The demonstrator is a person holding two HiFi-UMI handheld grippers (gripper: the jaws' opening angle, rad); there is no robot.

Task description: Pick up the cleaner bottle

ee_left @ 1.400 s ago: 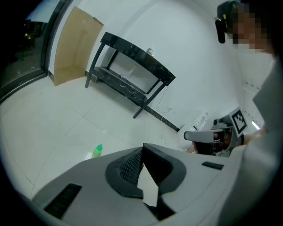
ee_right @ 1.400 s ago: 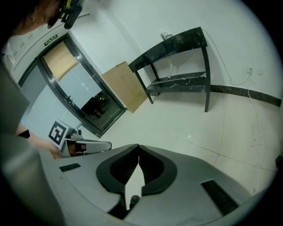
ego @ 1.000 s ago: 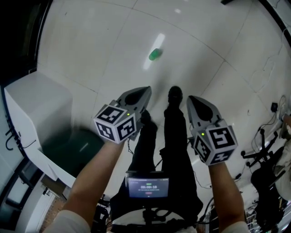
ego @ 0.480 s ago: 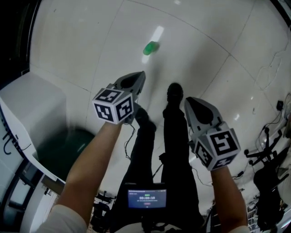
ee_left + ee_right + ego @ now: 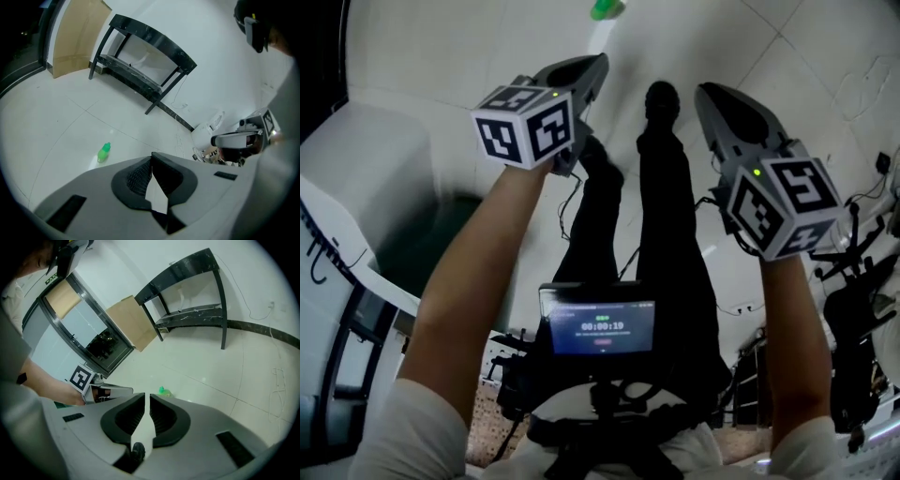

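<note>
bright, glary, fisheye warp, dark corners

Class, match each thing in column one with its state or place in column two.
Column one: 1 cleaner bottle; 2 left gripper; 3 right gripper; 4 black table.
Column two: A jaws slightly apart, empty; B standing by the wall; C green, on the floor; D jaws together, empty.
Pairs: 1-C; 2-D; 3-A; 4-B.
The right gripper's jaws have just been opening, with nothing between them.

Green cleaner bottle [image 5: 103,153]; white tiled floor [image 5: 47,126]; black table [image 5: 151,37], top possibly marbled.
</note>
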